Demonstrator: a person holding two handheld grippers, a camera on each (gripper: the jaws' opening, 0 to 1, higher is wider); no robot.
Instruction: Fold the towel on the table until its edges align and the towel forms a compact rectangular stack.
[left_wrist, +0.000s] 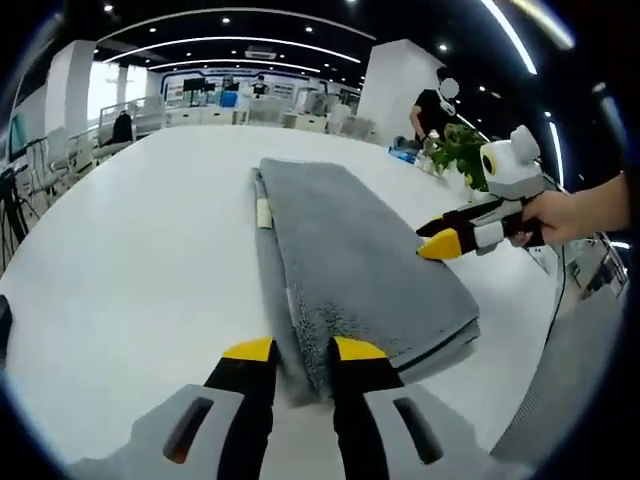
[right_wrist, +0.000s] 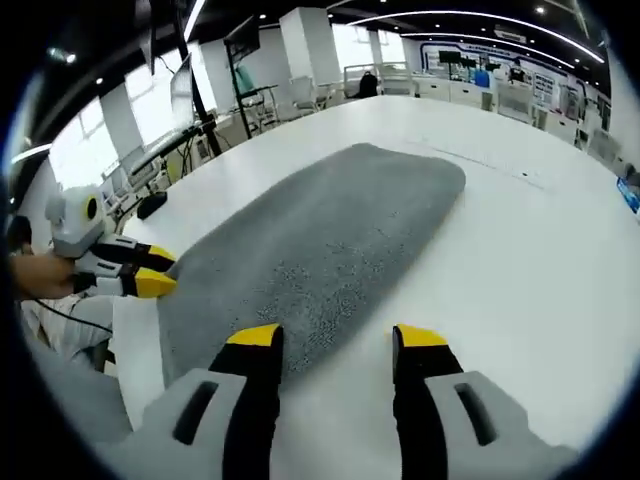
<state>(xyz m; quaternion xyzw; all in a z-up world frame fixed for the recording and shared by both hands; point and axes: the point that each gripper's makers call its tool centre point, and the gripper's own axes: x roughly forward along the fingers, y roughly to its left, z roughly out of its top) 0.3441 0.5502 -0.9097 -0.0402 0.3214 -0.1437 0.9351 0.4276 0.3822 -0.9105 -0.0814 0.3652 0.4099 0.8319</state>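
Observation:
A grey towel (left_wrist: 350, 260) lies folded into a long strip on the white table (left_wrist: 140, 260), with a small pale tag (left_wrist: 263, 212) on its left edge. My left gripper (left_wrist: 303, 350) is open at the strip's near end, and the towel's corner reaches in between its jaws. My right gripper (left_wrist: 438, 240), held by a hand (left_wrist: 570, 215), hovers at the towel's right edge. In the right gripper view the towel (right_wrist: 320, 240) stretches away, my right gripper (right_wrist: 338, 338) stands open over its near edge, and the left gripper (right_wrist: 155, 271) sits at its left end.
A green plant (left_wrist: 462, 152) stands at the table's far right, with a person in black (left_wrist: 430, 105) behind it. Chairs and desks (left_wrist: 110, 135) line the far side. The table's near edge (right_wrist: 130, 350) runs beside the towel's left end.

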